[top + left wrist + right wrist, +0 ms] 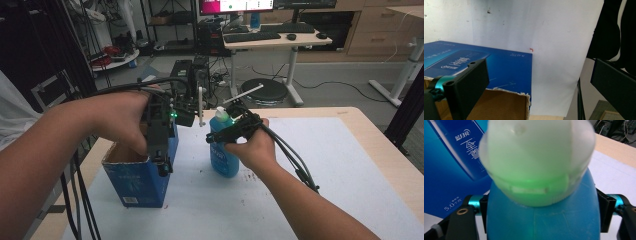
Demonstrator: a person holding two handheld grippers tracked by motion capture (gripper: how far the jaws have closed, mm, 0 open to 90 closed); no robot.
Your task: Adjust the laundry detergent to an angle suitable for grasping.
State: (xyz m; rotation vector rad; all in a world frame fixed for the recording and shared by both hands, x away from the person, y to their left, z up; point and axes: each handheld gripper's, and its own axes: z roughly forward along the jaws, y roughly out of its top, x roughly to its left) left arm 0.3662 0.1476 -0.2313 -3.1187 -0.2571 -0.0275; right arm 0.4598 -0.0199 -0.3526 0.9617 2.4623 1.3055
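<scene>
Blue box (142, 182) just beside bottle (223, 160)

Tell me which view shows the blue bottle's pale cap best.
The right gripper view: the cap sits close up and central, above the blue bottle that stands between the right gripper's fingers. The high view shows the cap small and distant, with the hand partly covering the bottle. The left gripper view looks at the blue box instead.

Dim room, desk (277, 40) with monitors (235, 6), grey floor (325, 82)

box (142, 180) left of bottle (223, 155)
</scene>
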